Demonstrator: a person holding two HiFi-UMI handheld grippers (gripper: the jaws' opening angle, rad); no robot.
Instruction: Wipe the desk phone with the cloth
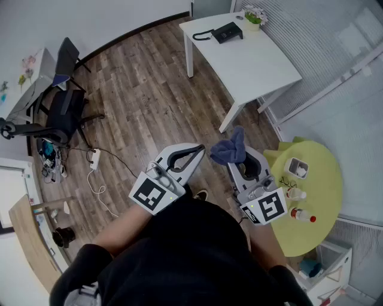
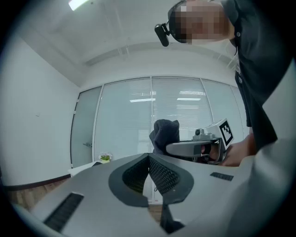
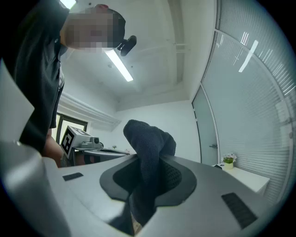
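The black desk phone (image 1: pixel 226 31) sits on a white table (image 1: pixel 263 66) far ahead, its handset (image 1: pixel 203 35) lying off to its left. A dark blue cloth (image 1: pixel 231 149) is pinched in my right gripper (image 1: pixel 238 156), which is shut on it; the cloth (image 3: pixel 147 157) sticks up from between the jaws in the right gripper view. My left gripper (image 1: pixel 192 156) is held beside it at waist height, shut with nothing in it. In the left gripper view its jaws meet, and the cloth (image 2: pixel 165 133) shows beyond them.
A small flower pot (image 1: pixel 254 17) stands by the phone. A round yellow-green table (image 1: pixel 320 197) with bottles and a small box is at my right. An office chair (image 1: pixel 60 116), cables and a power strip (image 1: pixel 94 159) lie on the wooden floor at left.
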